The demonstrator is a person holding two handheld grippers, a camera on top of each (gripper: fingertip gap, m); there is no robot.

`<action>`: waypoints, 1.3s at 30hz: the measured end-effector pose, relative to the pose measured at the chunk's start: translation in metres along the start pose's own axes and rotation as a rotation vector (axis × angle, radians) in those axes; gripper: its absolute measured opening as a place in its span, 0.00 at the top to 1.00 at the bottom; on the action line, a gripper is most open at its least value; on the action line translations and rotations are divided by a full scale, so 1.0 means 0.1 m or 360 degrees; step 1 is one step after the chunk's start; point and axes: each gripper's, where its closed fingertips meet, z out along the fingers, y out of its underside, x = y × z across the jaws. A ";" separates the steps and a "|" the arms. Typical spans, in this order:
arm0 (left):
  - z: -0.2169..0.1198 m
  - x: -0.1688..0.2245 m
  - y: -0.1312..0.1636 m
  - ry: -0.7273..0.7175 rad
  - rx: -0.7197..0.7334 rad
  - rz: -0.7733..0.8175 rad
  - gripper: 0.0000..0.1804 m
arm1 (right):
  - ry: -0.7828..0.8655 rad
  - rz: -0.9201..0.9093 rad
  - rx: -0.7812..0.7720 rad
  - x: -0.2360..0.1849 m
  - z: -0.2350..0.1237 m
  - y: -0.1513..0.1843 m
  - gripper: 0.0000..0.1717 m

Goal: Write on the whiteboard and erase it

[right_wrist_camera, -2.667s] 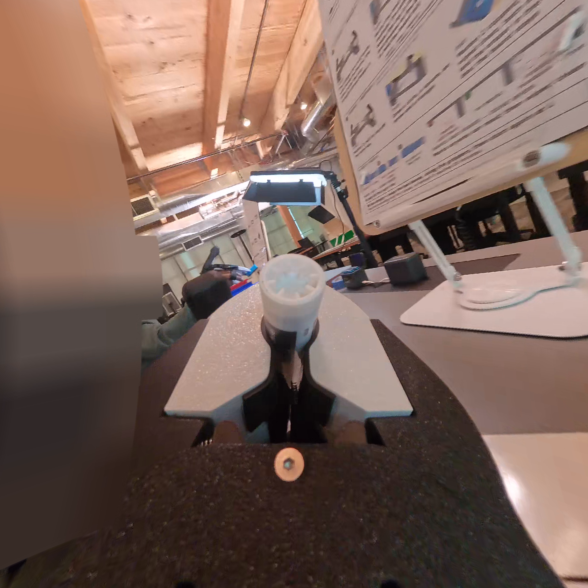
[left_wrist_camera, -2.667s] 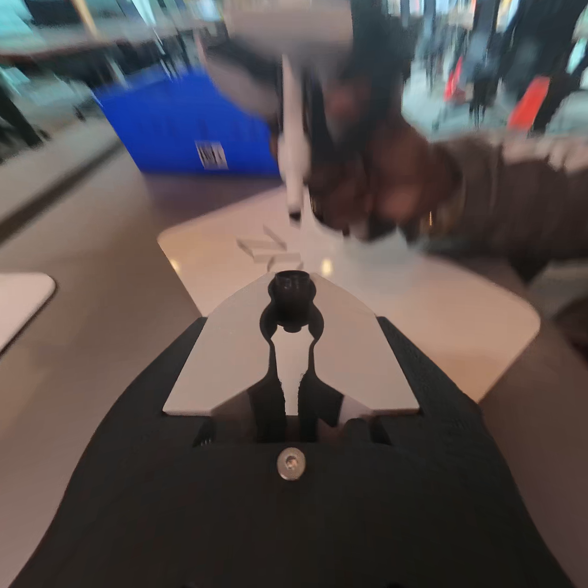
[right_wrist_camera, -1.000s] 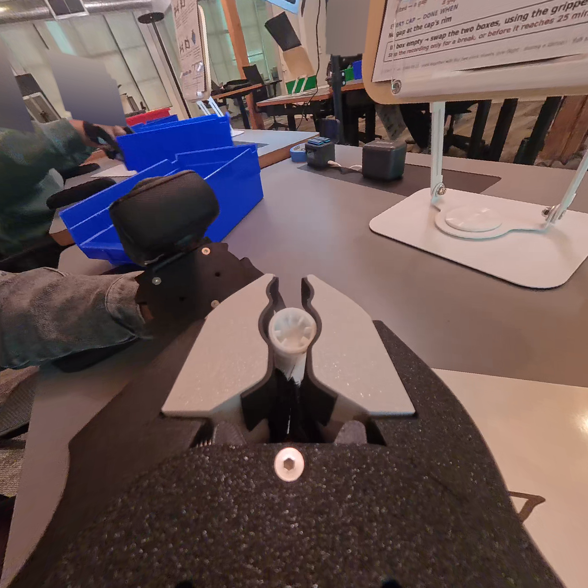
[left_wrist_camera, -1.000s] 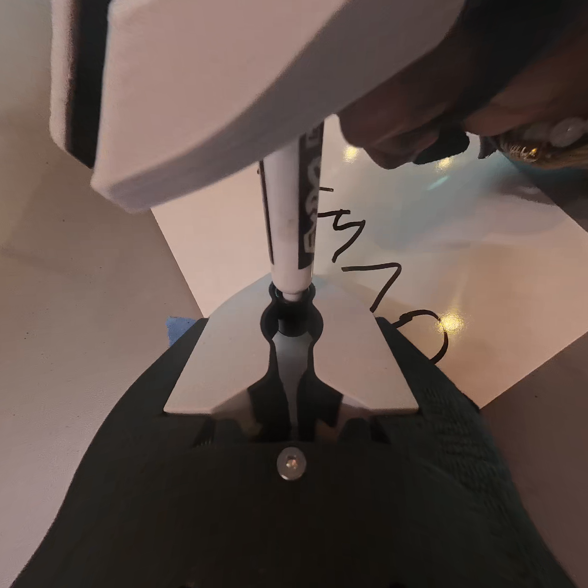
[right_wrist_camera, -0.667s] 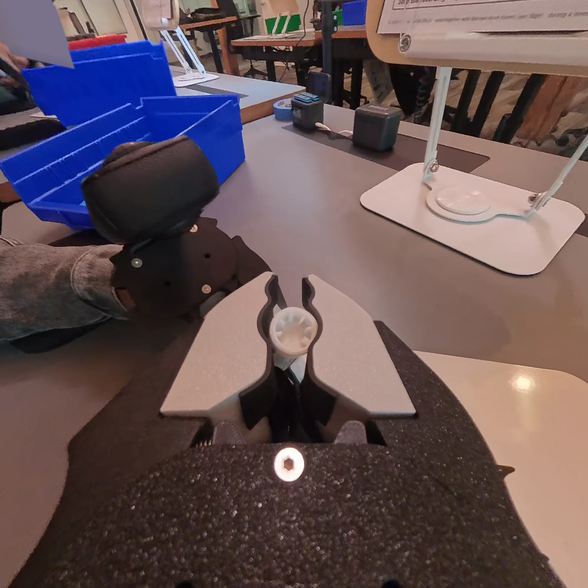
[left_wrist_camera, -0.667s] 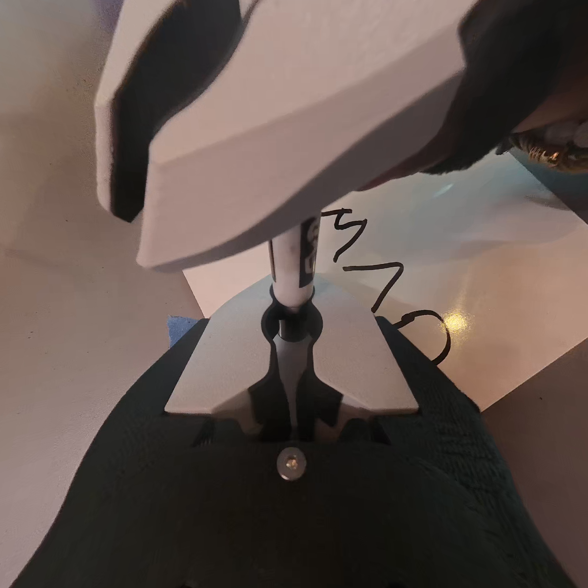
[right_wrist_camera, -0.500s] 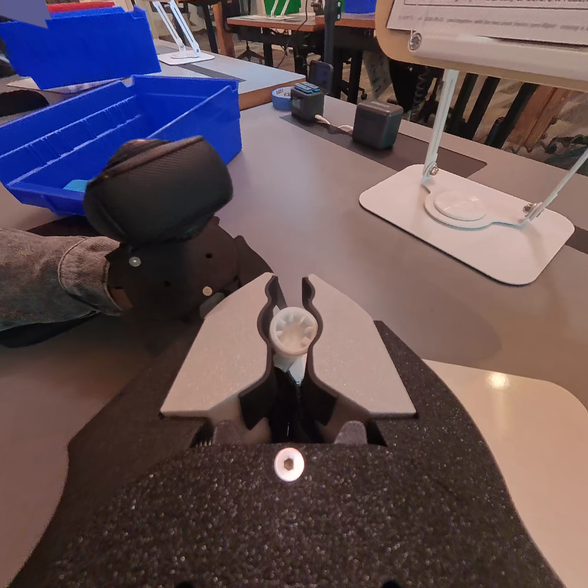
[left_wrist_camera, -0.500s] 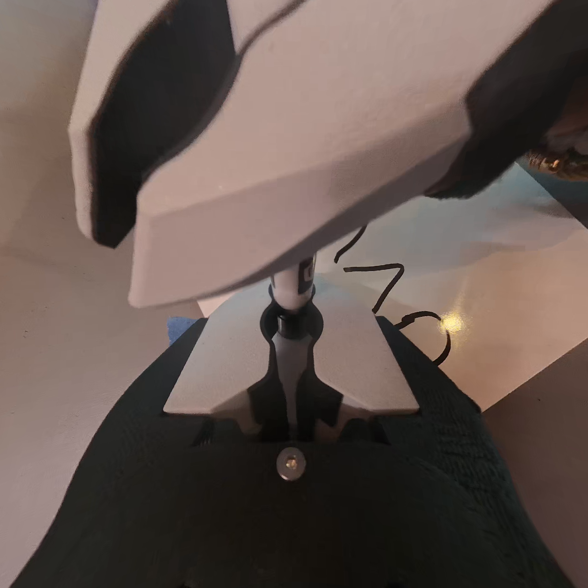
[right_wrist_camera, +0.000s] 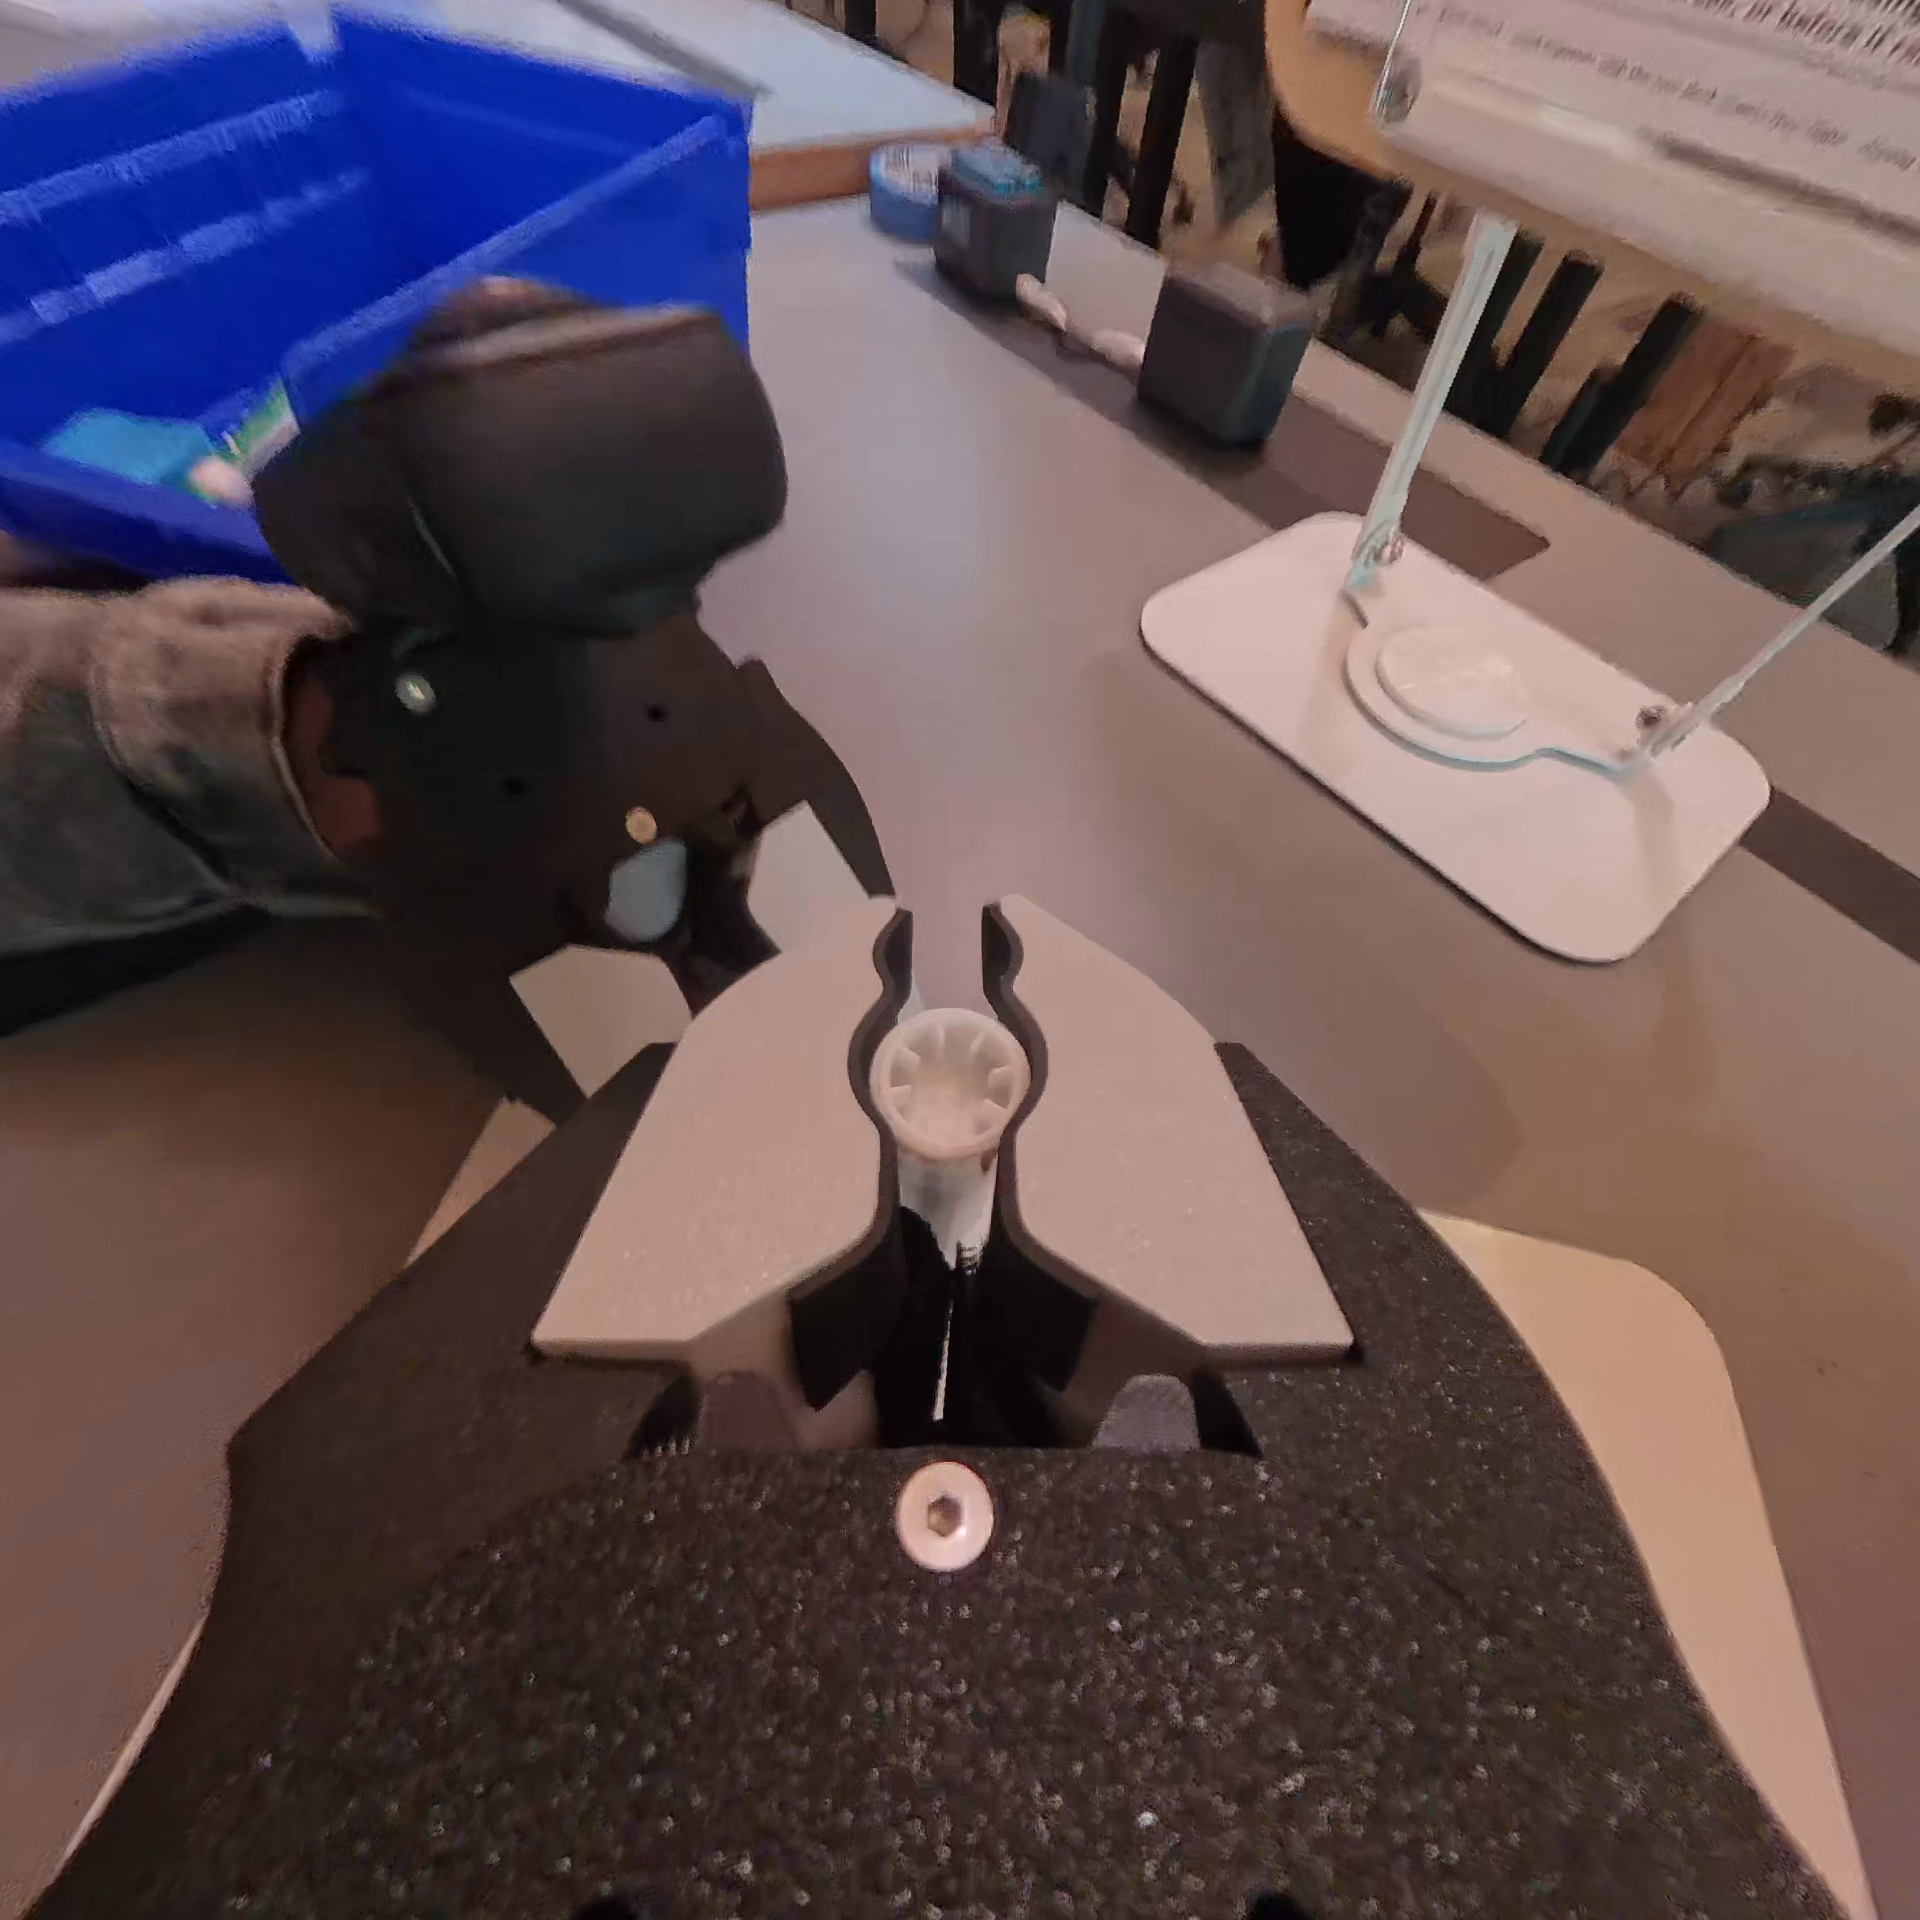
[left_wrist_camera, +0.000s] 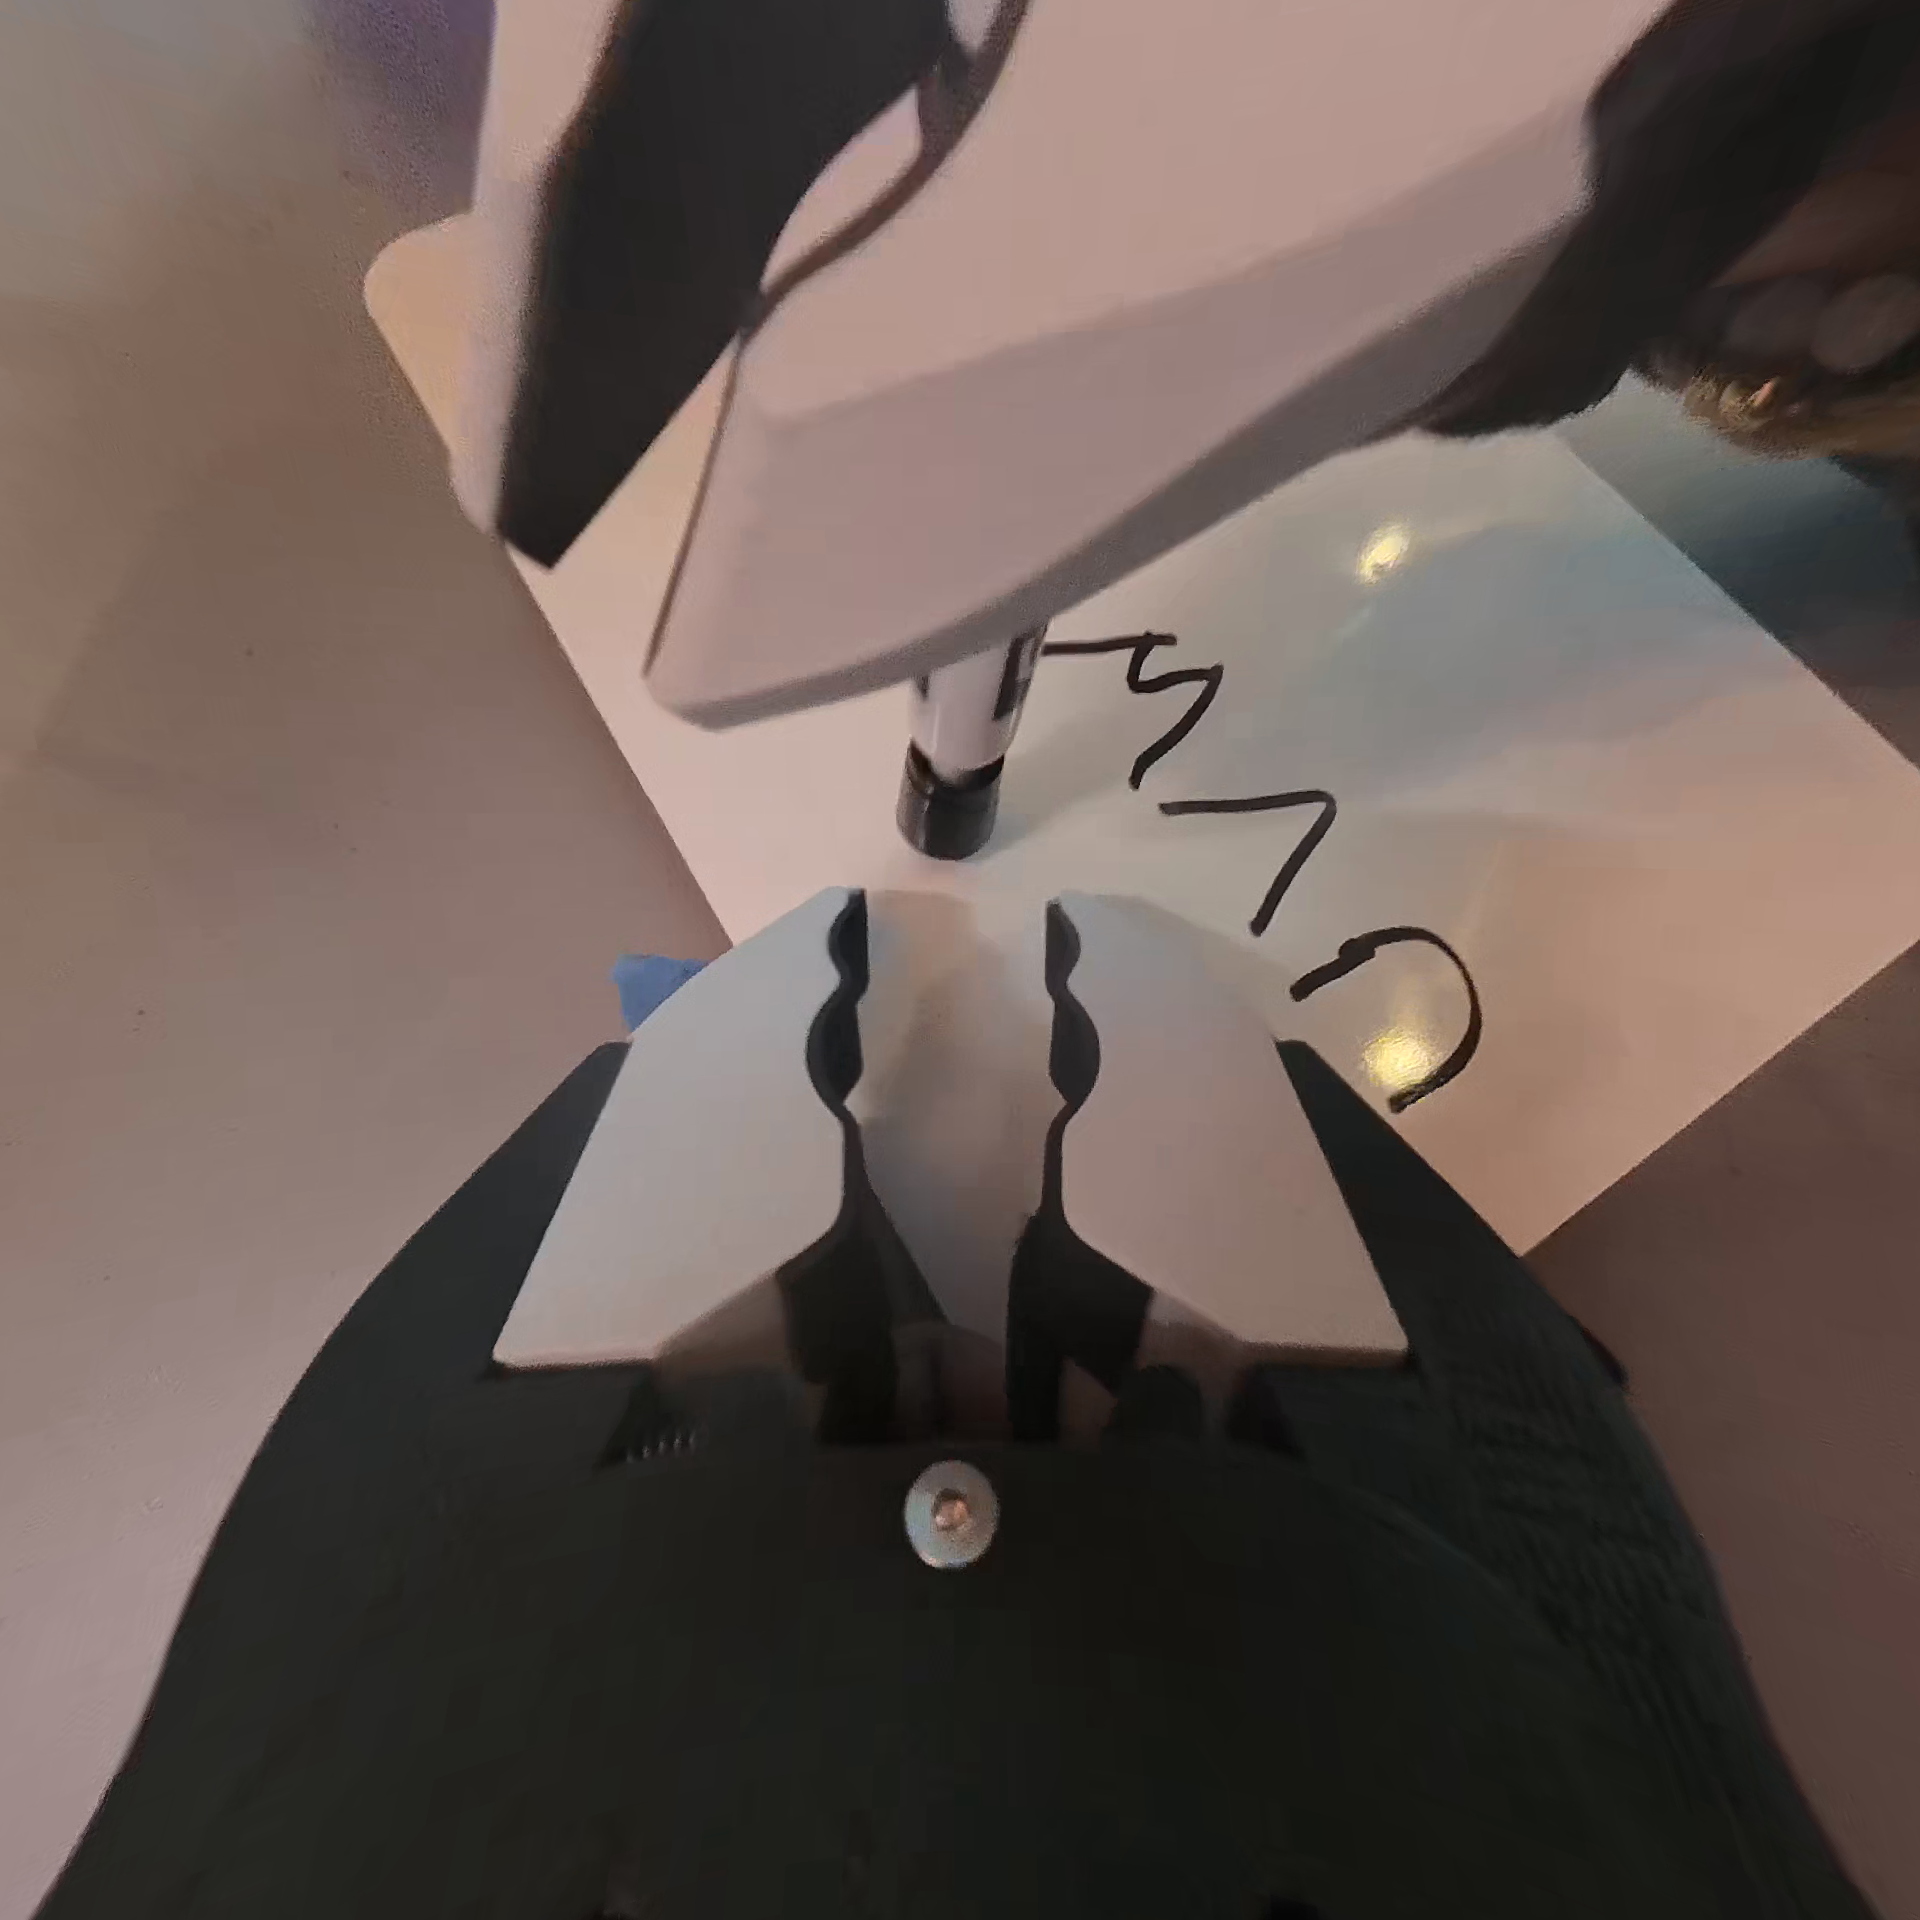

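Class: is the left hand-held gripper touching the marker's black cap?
Apart. In the left wrist view, the left hand-held gripper is open, and bare whiteboard shows between its fingertips and the cap.

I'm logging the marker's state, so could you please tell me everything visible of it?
The marker has a white barrel with a dark printed band and a black cap on its lower end. It stands nearly upright over the whiteboard, gripped by the right gripper; its ribbed white end sits between the pads. The open left gripper is clear of it.
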 end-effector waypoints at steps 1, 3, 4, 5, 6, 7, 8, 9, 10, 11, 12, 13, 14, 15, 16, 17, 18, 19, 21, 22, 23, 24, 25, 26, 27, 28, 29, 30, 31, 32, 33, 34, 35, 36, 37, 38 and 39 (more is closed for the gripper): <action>0.01 0.02 -0.04 0.0015 0.0031 0.0000 0.84 | -0.0001 0.0035 0.0025 0.01 0.00 -0.01 0.92; 0.04 0.05 -0.13 -0.0019 0.0094 0.0005 0.86 | 0.0016 0.0069 0.0025 0.04 0.00 0.00 0.92; 0.06 0.02 -0.16 -0.0086 0.0109 0.0011 0.86 | 0.0015 0.0071 0.0010 0.04 0.00 0.01 0.92; 0.09 -0.02 -0.19 -0.0149 0.0112 0.0024 0.86 | 0.0018 0.0065 -0.0015 0.04 0.01 0.02 0.92; 0.11 -0.03 -0.19 -0.0179 0.0095 0.0042 0.86 | 0.0024 0.0052 -0.0036 0.03 0.01 0.02 0.92; 0.13 -0.02 -0.16 -0.0178 0.0060 0.0060 0.86 | 0.0030 0.0035 -0.0046 0.03 0.02 0.02 0.92; 0.15 0.00 -0.14 -0.0167 0.0030 0.0081 0.86 | 0.0037 0.0029 -0.0050 0.03 0.03 0.02 0.92; 0.15 0.00 -0.13 -0.0184 0.0017 0.0096 0.85 | 0.0043 0.0038 -0.0048 0.04 0.04 0.02 0.92; 0.16 -0.01 -0.13 -0.0204 0.0014 0.0104 0.86 | 0.0051 0.0052 -0.0041 0.05 0.05 0.02 0.92; 0.16 -0.03 -0.13 -0.0229 0.0012 0.0098 0.88 | 0.0056 0.0056 -0.0043 0.06 0.05 0.02 0.92; 0.16 -0.04 -0.13 -0.0236 0.0011 0.0090 0.89 | 0.0061 0.0052 -0.0055 0.06 0.05 0.03 0.92; 0.16 -0.04 -0.13 -0.0230 0.0012 0.0083 0.89 | 0.0069 0.0040 -0.0055 0.05 0.06 0.03 0.92; 0.16 -0.03 -0.13 -0.0225 0.0011 0.0075 0.89 | 0.0075 0.0023 -0.0051 0.04 0.06 0.03 0.92; 0.16 -0.03 -0.13 -0.0222 0.0011 0.0066 0.89 | 0.0080 0.0010 -0.0055 0.03 0.07 0.03 0.92; 0.16 -0.03 -0.13 -0.0222 0.0011 0.0062 0.90 | 0.0086 0.0000 -0.0061 0.02 0.08 0.03 0.92; 0.16 -0.03 -0.13 -0.0225 0.0010 0.0062 0.89 | 0.0088 0.0004 -0.0061 0.02 0.09 0.03 0.92; 0.16 -0.03 -0.13 -0.0230 0.0010 0.0067 0.89 | 0.0086 0.0015 -0.0055 0.02 0.10 0.03 0.92; 0.16 -0.03 -0.13 -0.0233 0.0009 0.0070 0.89 | 0.0084 0.0022 -0.0041 0.03 0.10 0.03 0.92; 0.16 -0.03 -0.13 -0.0233 0.0008 0.0072 0.89 | 0.0092 0.0023 -0.0042 0.04 0.11 0.05 0.92; 0.16 -0.03 -0.13 -0.0233 0.0009 0.0073 0.89 | 0.0092 0.0033 -0.0023 0.04 0.11 0.05 0.92; 0.16 -0.03 -0.13 -0.0233 0.0009 0.0074 0.89 | 0.0082 0.0042 -0.0016 0.04 0.10 0.06 0.92; 0.16 -0.03 -0.13 -0.0233 0.0008 0.0075 0.89 | 0.0077 0.0049 -0.0001 0.04 0.09 0.06 0.92; 0.17 -0.03 -0.13 -0.0232 0.0008 0.0073 0.89 | 0.0070 0.0061 0.0016 0.05 0.09 0.05 0.92; 0.16 -0.03 -0.13 -0.0230 0.0008 0.0070 0.89 | 0.0058 0.0079 0.0019 0.06 0.09 0.05 0.92; 0.16 -0.03 -0.13 -0.0229 0.0008 0.0068 0.89 | 0.0046 0.0089 0.0011 0.07 0.10 0.05 0.92; 0.16 -0.03 -0.13 -0.0230 0.0009 0.0068 0.89 | 0.0023 0.0090 0.0012 0.06 0.11 0.04 0.92; 0.15 -0.03 -0.12 -0.0225 0.0012 0.0072 0.88 | -0.0012 0.0096 0.0041 0.05 0.11 0.03 0.92; 0.14 -0.02 -0.13 -0.0219 0.0028 0.0074 0.86 | -0.0017 0.0146 0.0091 0.08 0.09 0.01 0.92; 0.11 -0.03 -0.15 -0.0220 0.0065 0.0071 0.84 | -0.0016 0.0241 0.0169 0.14 0.03 -0.01 0.92; 0.08 -0.04 -0.19 -0.0230 0.0117 0.0067 0.82 | -0.0027 0.0344 0.0312 0.21 -0.09 -0.08 0.92; 0.04 -0.08 -0.23 -0.0253 0.0175 0.0064 0.80 | -0.0019 0.0438 0.0473 0.30 -0.26 -0.18 0.92; 0.00 -0.11 -0.27 -0.0272 0.0227 0.0059 0.78 | 0.0021 0.0501 0.0581 0.42 -0.45 -0.24 0.92; -0.02 -0.14 -0.29 -0.0280 0.0264 0.0048 0.76 | 0.0084 0.0515 0.0636 0.55 -0.65 -0.28 0.92; -0.04 -0.16 -0.30 -0.0285 0.0287 0.0029 0.73 | 0.0163 0.0495 0.0654 0.69 -0.86 -0.31 0.92; -0.05 -0.17 -0.31 -0.0290 0.0297 0.0007 0.71 | 0.0255 0.0462 0.0656 0.83 -1.09 -0.34 0.92; -0.05 -0.18 -0.31 -0.0291 0.0296 -0.0008 0.69 | 0.0356 0.0430 0.0663 0.99 -1.32 -0.37 0.92; -0.04 -0.18 -0.30 -0.0294 0.0286 -0.0015 0.67 | 0.0461 0.0409 0.0675 1.16 -1.57 -0.40 0.92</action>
